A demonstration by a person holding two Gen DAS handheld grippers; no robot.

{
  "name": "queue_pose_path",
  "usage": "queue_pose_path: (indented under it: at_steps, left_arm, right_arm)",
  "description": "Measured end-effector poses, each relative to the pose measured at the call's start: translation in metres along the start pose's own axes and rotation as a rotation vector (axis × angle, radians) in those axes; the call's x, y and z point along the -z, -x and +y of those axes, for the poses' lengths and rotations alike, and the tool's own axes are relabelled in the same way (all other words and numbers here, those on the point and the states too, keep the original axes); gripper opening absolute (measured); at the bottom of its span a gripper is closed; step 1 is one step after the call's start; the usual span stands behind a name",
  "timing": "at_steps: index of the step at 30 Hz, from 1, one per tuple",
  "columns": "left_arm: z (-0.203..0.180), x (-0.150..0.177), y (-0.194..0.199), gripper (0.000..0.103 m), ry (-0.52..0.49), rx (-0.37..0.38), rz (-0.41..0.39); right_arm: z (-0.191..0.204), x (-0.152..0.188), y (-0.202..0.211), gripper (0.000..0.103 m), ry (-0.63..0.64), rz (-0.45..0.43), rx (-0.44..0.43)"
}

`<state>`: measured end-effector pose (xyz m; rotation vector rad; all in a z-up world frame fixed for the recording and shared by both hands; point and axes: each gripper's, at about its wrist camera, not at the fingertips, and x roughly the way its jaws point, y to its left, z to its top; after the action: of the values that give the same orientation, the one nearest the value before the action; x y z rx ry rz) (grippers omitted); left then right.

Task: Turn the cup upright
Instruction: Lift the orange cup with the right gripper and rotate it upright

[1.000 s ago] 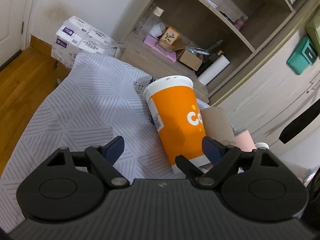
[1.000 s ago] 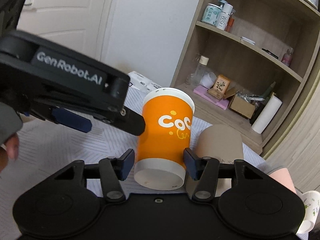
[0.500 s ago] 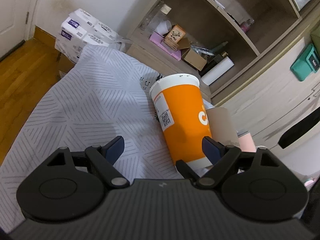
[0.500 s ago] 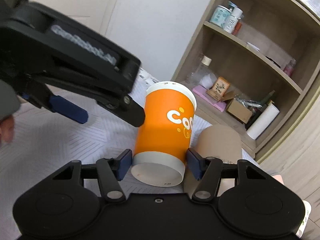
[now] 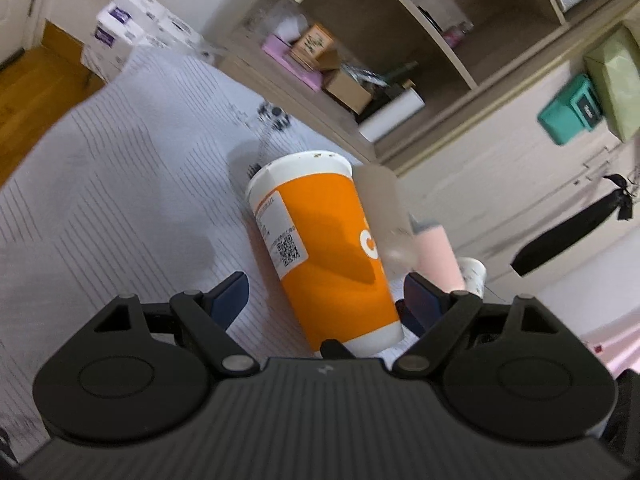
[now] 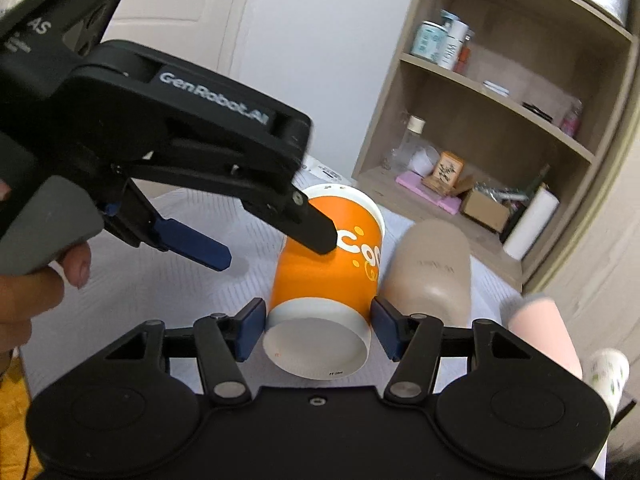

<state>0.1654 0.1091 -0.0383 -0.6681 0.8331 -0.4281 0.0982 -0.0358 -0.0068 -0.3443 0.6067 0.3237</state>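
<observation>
Views differ: your right wrist camera shows the orange cup (image 6: 326, 276) clamped near its white base between the right gripper (image 6: 318, 334) fingers, tilted over the striped cloth (image 6: 160, 280); only the left wrist camera shows its QR label. Your left gripper (image 5: 326, 300) hangs above with jaws wide apart, one fingertip (image 6: 316, 228) crossing in front of the cup.
</observation>
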Motion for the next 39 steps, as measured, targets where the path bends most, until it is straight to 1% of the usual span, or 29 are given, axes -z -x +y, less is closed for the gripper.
queue_pose_path:
  at_steps: [2,6,10,14,19,23,27,31,34,37,38,39]
  left_arm:
    - [-0.003,0.003,0.002,0.085,-0.001,0.011,0.008]
    - [-0.012,0.013,0.007,0.085,-0.025,0.001,0.015]
    - [-0.021,0.028,0.005,0.085,-0.032,0.015,0.05]
    - [-0.026,0.044,0.001,0.085,-0.015,0.045,0.088]
    - [-0.033,0.056,-0.004,0.085,-0.02,0.052,0.117]
    - [-0.039,0.063,-0.01,0.085,-0.023,0.058,0.137]
    - [-0.046,0.068,-0.019,0.085,-0.039,0.059,0.152]
    - [-0.053,0.073,-0.031,0.085,-0.047,0.086,0.166]
    - [-0.057,0.078,-0.043,0.085,-0.041,0.092,0.198]
    - [-0.06,0.082,-0.05,0.084,-0.046,0.087,0.207]
    - [-0.061,0.083,-0.052,0.079,-0.051,0.081,0.204]
    - [-0.063,0.085,-0.052,0.071,-0.069,0.064,0.194]
  right_arm:
    - [-0.004,0.007,0.01,0.063,-0.029,-0.003,-0.01]
    - [-0.009,0.018,0.026,0.062,-0.076,-0.006,-0.031]
    - [-0.015,0.03,0.041,0.062,-0.145,-0.012,-0.071]
    - [-0.018,0.044,0.056,0.062,-0.209,-0.006,-0.104]
    - [-0.025,0.057,0.07,0.061,-0.265,0.008,-0.093]
    - [-0.032,0.065,0.076,0.061,-0.32,0.029,-0.075]
    - [-0.042,0.077,0.082,0.061,-0.394,0.055,-0.091]
    - [-0.058,0.09,0.085,0.061,-0.49,0.083,-0.115]
    - [-0.064,0.094,0.088,0.061,-0.517,0.085,-0.129]
    - [-0.067,0.097,0.087,0.061,-0.526,0.09,-0.144]
    - [-0.067,0.097,0.085,0.061,-0.527,0.094,-0.149]
    - [-0.068,0.098,0.084,0.061,-0.525,0.099,-0.15]
